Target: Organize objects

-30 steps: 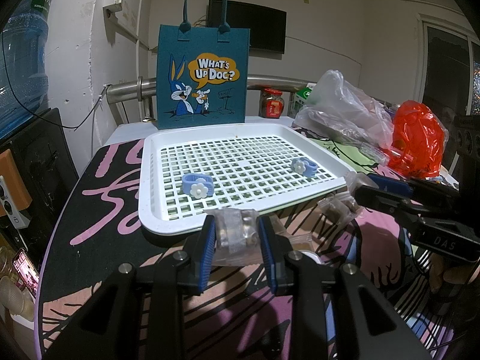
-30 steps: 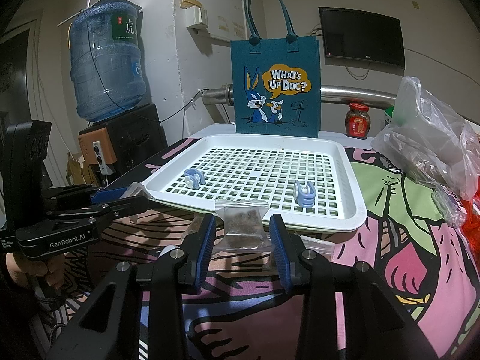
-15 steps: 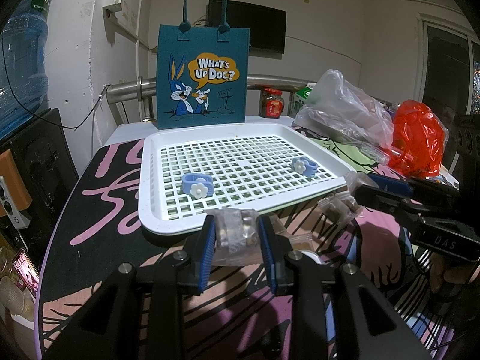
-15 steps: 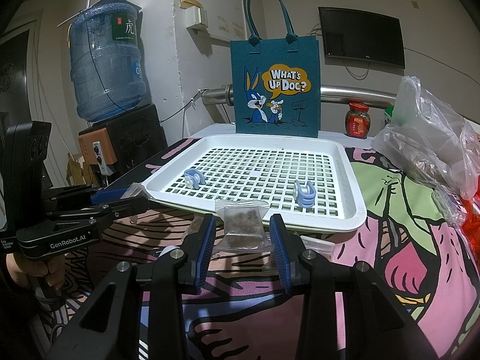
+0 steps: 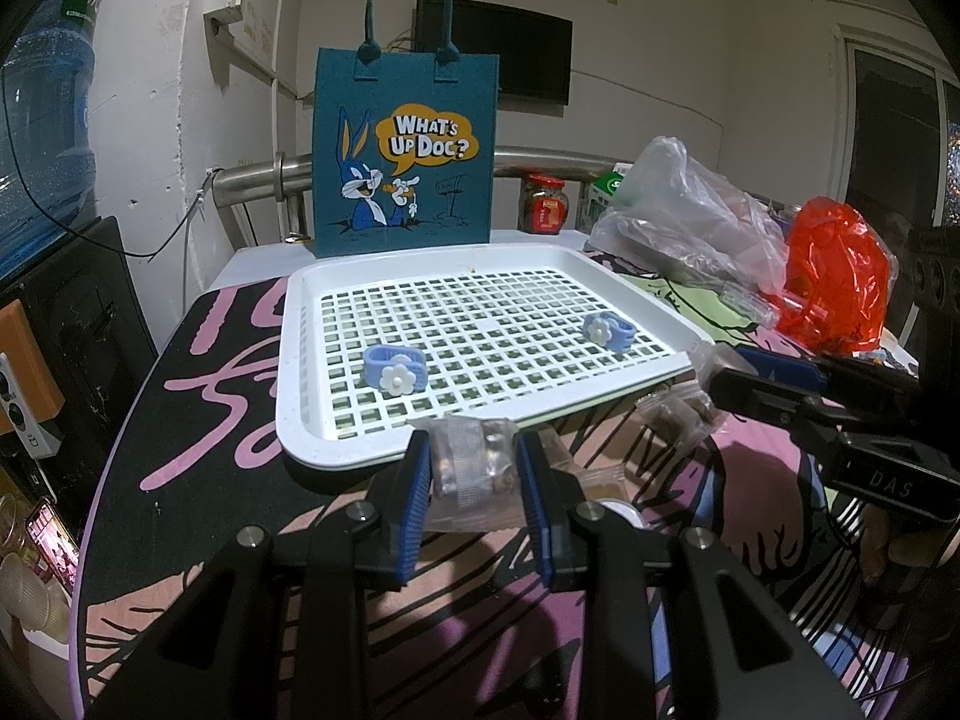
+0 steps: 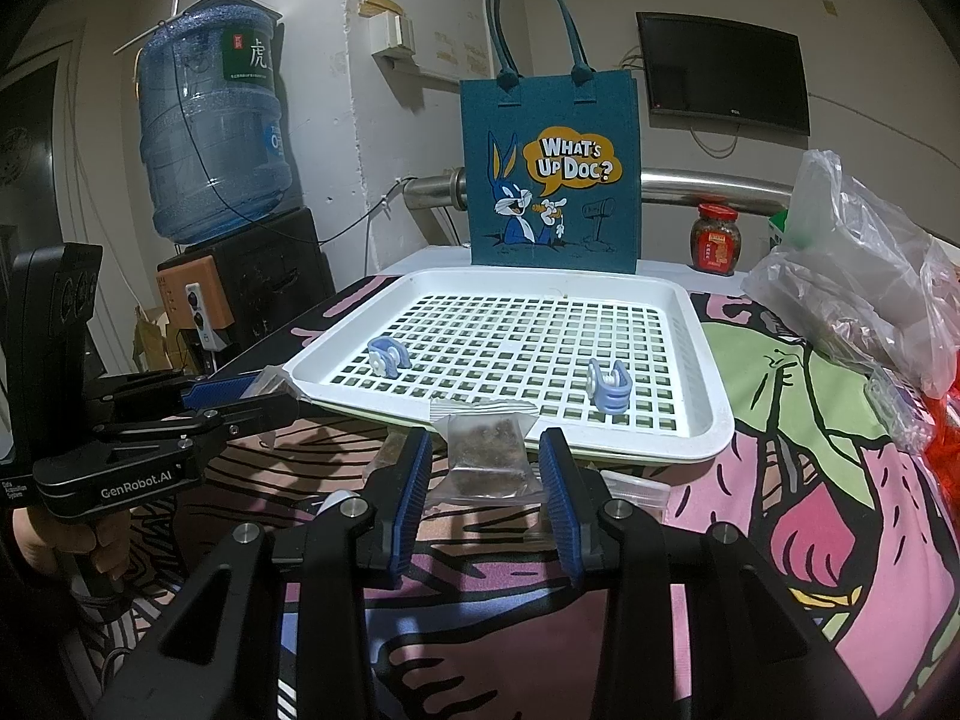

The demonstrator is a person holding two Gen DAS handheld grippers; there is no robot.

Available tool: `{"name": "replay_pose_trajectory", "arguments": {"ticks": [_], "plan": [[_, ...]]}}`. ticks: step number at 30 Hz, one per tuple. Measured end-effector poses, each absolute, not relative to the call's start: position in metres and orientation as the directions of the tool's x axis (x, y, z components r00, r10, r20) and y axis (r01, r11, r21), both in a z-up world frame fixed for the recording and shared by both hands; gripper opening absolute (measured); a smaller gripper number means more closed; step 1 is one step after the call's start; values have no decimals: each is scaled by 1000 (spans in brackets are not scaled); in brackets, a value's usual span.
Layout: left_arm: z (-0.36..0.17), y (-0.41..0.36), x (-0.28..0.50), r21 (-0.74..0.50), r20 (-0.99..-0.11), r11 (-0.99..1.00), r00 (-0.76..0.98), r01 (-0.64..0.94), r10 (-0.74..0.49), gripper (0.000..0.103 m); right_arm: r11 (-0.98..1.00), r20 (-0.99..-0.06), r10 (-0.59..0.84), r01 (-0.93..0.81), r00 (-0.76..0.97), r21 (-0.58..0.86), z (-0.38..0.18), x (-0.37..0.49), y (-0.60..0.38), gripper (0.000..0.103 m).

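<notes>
Left wrist view: A table with a pink-and-black patterned cloth (image 5: 198, 420) is shown before a white wall. One white grid tray (image 5: 312, 450) lies on it, holding two blue flower clips (image 5: 393, 367) (image 5: 607, 331). Behind the tray stands one blue bag (image 5: 405, 150) printed "WHAT'S UP DOC?". The left gripper (image 5: 474, 468), tilted downward, is clamped on one clear packet (image 5: 471, 465) just before the tray's near rim. At right, the right gripper (image 5: 708, 369) is marked "DAS".

Right wrist view: One water jug (image 6: 210, 138) stands at left. The right gripper (image 6: 486, 462) is closed on one packet of brown contents (image 6: 487, 459) at the tray's (image 6: 708, 420) near edge. The left gripper (image 6: 264, 396), held in a hand (image 6: 54, 546), reads "GenRobot.AI".
</notes>
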State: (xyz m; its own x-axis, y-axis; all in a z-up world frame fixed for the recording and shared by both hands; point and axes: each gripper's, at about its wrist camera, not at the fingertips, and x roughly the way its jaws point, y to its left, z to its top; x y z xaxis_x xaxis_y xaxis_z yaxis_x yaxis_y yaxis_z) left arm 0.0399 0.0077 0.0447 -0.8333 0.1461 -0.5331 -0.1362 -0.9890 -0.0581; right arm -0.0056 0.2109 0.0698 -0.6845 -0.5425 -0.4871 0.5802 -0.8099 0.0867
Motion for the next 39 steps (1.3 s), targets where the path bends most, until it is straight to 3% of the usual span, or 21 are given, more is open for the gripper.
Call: {"name": "replay_pose_trajectory", "arguments": {"ticks": [30, 39], "plan": [[35, 0, 29, -82, -593, -991, -794, -103, 132, 28, -814, -522, -537, 570, -663, 113, 68, -10, 208, 37], [38, 6, 31, -29, -590, -996, -803, -88, 88, 28, -815, -531, -540, 564, -653, 134, 67, -15, 210, 37]]}}
